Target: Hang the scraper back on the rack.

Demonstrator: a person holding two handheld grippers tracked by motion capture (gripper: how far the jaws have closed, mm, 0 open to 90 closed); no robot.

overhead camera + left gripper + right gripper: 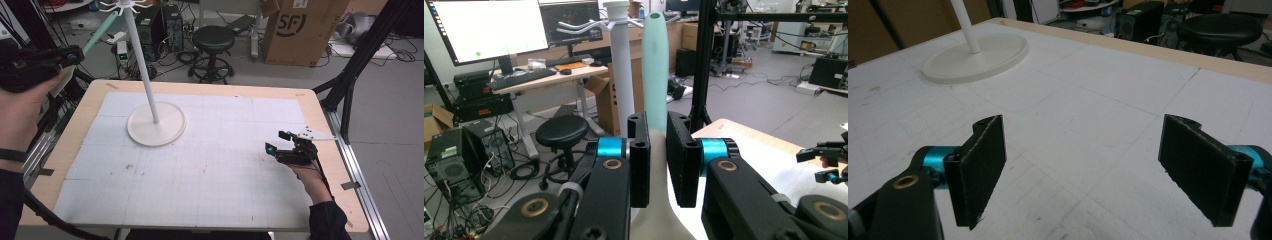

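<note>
Brown cardboard box [303,30] on the floor behind the counter [80,120] reads "SF" in a dark oval; no other writing legible. Left tool [657,150] is raised off the counter's left edge, jaws clamped on the pale neck of a mint-green utensil [655,70], handle pointing up & away twd the white stand's pole [142,60]. Utensil's head is hidden below the jaws in the left gripper view. Stand's round base [156,125] sits on the white gridded mat [210,165], left of centre, hooks at the pole top. Right tool [280,141] hovers low over the mat's right side, jaws spread wide w/ nothing between them, well apart from the stand.
</note>
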